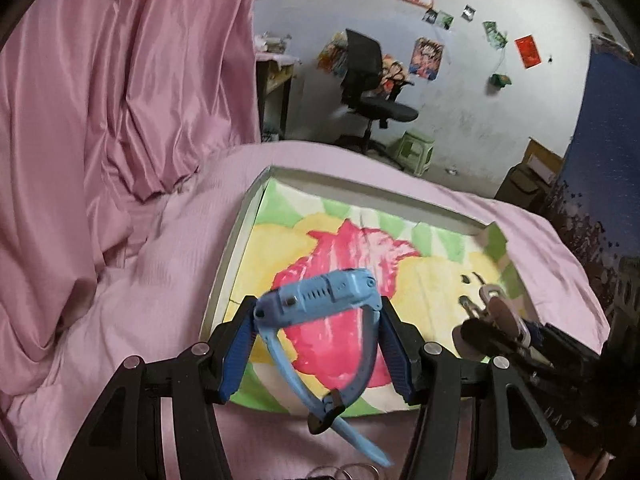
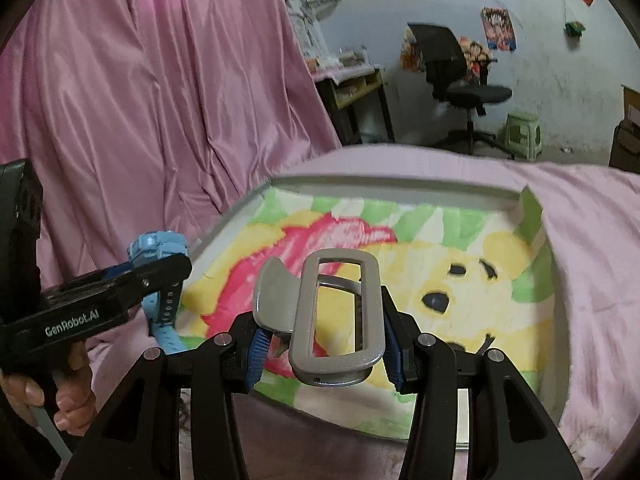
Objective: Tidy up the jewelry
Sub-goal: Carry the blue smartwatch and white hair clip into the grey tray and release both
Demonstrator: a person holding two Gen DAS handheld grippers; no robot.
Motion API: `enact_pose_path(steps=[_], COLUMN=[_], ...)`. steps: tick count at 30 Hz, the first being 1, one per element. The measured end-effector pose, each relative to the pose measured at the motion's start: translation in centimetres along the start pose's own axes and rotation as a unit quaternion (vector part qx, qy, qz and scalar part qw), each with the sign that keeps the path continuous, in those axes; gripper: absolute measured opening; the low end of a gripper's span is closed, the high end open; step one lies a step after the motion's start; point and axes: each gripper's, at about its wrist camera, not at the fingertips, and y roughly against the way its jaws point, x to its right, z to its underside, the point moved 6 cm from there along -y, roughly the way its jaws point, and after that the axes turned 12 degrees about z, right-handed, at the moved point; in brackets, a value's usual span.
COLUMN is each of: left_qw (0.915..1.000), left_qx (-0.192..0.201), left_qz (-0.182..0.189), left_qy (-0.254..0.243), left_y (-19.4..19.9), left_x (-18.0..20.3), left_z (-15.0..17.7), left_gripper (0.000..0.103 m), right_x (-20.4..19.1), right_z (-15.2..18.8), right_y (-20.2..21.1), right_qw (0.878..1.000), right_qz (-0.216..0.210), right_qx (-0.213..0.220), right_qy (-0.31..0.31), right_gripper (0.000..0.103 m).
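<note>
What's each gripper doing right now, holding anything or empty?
Left gripper: closed on the blue watch, over the tray.
Right gripper: closed on the grey hair clip.

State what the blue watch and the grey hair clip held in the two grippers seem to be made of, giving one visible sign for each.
Blue watch: probably matte plastic case with a rubbery strap, which bends and has punched holes. Grey hair clip: likely plastic with a pearly, faintly sparkly coating; painted metal cannot be ruled out.
</note>
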Motion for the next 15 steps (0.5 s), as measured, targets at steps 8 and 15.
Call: enact_pose_path(steps=[8,15], left_qw=[0.9998,0.9994], left_qx=[-0.02,-0.032], left_qz=[-0.008,-0.012], left_qy=[0.003,0.006], left_y=[-1.3,-1.9], left_x=[-0.2,-0.3], left_z=[0.0,1.1], left_gripper=[0.055,0.055], right_x=[-0.2,-0.2], right_z=[2.0,2.7], right_y=[-2.5,-3.2], right_qw=[0.999,0.998], right_qz=[0.009,0.01], right_qx=[-0.05,-0.066], right_qy=[0.011,0.012], right_gripper=[0.043,0.043])
